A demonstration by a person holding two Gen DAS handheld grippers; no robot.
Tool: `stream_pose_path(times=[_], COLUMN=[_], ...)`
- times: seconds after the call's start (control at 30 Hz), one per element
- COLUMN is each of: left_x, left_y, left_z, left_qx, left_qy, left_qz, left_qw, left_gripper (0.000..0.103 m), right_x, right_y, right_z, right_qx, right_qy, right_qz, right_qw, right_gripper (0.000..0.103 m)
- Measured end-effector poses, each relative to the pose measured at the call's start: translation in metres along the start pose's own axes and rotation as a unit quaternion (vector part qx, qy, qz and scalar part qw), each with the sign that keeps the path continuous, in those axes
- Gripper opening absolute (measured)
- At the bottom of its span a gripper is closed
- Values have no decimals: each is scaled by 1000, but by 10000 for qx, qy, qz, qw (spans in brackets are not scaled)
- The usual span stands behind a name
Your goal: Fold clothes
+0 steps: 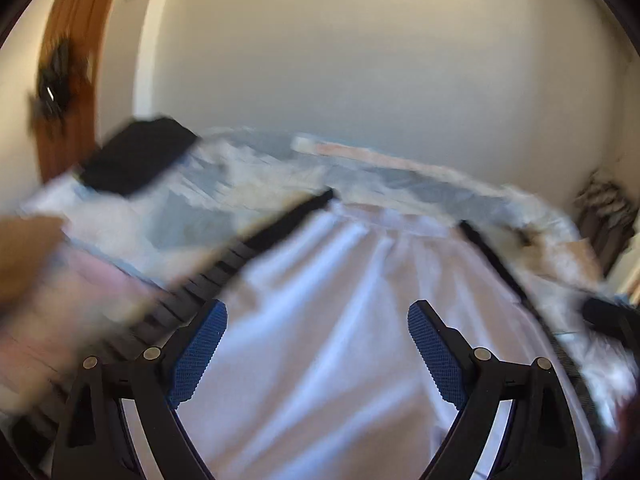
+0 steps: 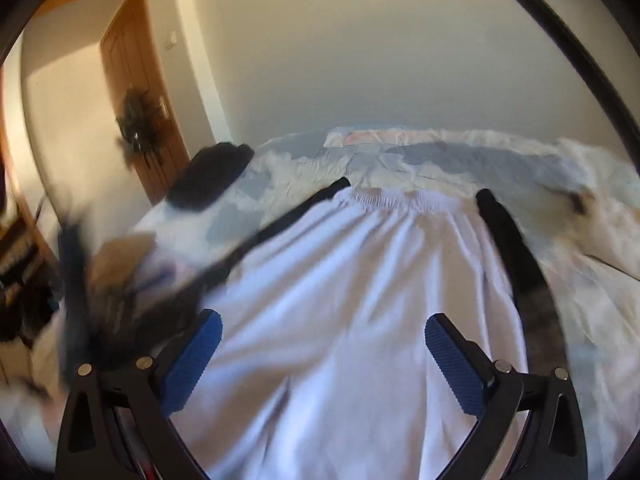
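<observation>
A pair of white shorts (image 1: 340, 320) with black side stripes (image 1: 280, 228) lies spread on the bed, waistband at the far end. It also shows in the right wrist view (image 2: 340, 300). My left gripper (image 1: 318, 356) is open over the near part of the shorts, blue pads (image 1: 200, 352) wide apart, nothing between them. My right gripper (image 2: 320, 364) is open over the same cloth, blue pads (image 2: 456, 368) wide apart and empty. Both views are motion-blurred.
The bed has a rumpled blue, white and peach duvet (image 2: 460, 160). A folded black garment (image 2: 212, 176) lies at its far left corner. A wooden door (image 2: 140, 92) with a dark wreath stands at the left. A plain wall is behind the bed.
</observation>
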State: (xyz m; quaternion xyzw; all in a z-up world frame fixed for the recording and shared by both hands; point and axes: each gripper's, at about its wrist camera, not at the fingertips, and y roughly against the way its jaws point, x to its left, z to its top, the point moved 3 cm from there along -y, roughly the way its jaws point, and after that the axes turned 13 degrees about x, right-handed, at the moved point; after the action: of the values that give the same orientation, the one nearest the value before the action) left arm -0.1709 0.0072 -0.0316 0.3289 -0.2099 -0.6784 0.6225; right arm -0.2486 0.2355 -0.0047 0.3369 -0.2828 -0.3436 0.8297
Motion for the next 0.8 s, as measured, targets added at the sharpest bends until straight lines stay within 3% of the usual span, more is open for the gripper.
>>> stream_pose_path(times=[0.1, 0.17, 0.27, 0.37, 0.43, 0.57, 0.73, 0.8], left_x=[-9, -9, 8, 30, 37, 26, 9, 10], left_y=[-34, -48, -73, -93, -101, -108, -120, -120], left_z=[-6, -5, -3, -6, -7, -7, -9, -9], left_qx=[746, 856, 1330, 1696, 1727, 1772, 1928, 1912], left_qy=[-183, -112, 260, 871, 1059, 675, 66, 191], left_qz=[-114, -407, -386, -600, -674, -420, -32, -125], left_qw=[9970, 9954, 9900, 9798, 9769, 9810, 9812, 9813], left_gripper=[92, 92, 92, 92, 92, 95, 102, 102], right_x=[-2, 12, 37, 54, 56, 54, 69, 69], right_y=[-51, -88, -151, -203, -233, -278, -311, -325], right_z=[64, 97, 135, 152, 158, 164, 175, 182], right_qx=[101, 154, 489, 746, 952, 1451, 1700, 1809], right_qy=[301, 868, 1751, 2384, 2549, 2533, 2682, 2546], right_qz=[-37, 31, 64, -77, -202, -129, -226, -296], right_qw=[9995, 9961, 9833, 9683, 9620, 9563, 9480, 9495], right_gripper=[99, 97, 94, 92, 88, 82, 87, 89])
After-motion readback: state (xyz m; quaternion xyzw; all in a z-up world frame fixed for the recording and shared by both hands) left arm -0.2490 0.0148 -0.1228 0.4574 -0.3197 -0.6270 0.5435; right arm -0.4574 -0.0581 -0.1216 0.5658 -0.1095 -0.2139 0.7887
